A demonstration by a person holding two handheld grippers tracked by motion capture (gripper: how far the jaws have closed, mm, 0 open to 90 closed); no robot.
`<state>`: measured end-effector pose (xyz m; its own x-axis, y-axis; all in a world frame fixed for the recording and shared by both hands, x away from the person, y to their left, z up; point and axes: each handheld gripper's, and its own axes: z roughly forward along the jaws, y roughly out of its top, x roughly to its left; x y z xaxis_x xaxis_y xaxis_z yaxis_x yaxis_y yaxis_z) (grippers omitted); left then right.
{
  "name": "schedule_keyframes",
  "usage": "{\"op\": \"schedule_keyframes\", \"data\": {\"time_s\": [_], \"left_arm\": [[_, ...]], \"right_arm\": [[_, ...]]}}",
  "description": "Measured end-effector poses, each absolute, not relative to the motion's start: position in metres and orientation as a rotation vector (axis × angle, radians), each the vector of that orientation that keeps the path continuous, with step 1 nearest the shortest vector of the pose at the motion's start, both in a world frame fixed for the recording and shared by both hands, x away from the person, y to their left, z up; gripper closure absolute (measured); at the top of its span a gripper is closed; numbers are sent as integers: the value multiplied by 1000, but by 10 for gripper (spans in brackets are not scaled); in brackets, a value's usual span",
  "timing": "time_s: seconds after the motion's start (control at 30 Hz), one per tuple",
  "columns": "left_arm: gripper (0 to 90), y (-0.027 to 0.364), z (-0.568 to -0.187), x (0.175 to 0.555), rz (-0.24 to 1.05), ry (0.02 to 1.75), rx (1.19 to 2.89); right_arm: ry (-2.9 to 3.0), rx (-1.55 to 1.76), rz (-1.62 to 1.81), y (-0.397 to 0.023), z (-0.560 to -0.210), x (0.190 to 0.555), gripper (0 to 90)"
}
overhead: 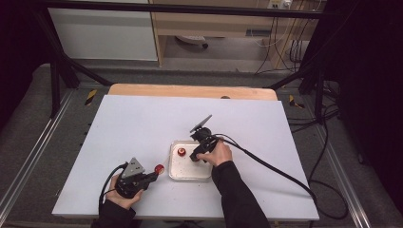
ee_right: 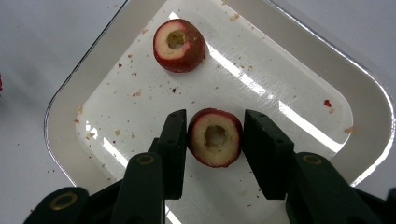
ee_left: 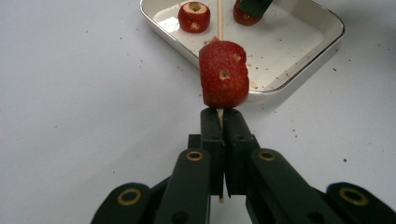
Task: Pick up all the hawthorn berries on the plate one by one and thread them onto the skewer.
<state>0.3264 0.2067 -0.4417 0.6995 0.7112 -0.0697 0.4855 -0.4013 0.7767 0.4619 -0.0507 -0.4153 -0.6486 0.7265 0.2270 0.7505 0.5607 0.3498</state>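
Right gripper (ee_right: 212, 151) over the tray (ee_right: 369, 93) on the counter (overhead: 142, 123), its jaws bracketing a cored fruit (ee_right: 215, 138), apparently touching both flanks. A second fruit (ee_right: 179, 45) lay nearby. Left gripper (ee_left: 219, 121), jaws pressed together on a skewer (ee_left: 220, 18) carrying a third fruit (ee_left: 224, 73). The fruit looked light, soft and easily bruised; a gentle hold on the round flanks, bore kept free, seemed best.
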Motion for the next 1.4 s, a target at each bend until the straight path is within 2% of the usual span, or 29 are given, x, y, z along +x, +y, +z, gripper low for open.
{"op": "schedule_keyframes", "data": {"time_s": [0.67, 0.97, 1.4], "left_arm": [[880, 206, -439, 324, 361, 911, 2058], [880, 205, -437, 321, 374, 923, 2028], [880, 197, -435, 317, 381, 952, 1980]], "right_arm": [[-2695, -1296, -796, -60, -389, 450, 626], [-2571, -1322, -1100, -76, -378, 438, 627], [-2269, -1385, -1578, -102, -390, 419, 628]]}}
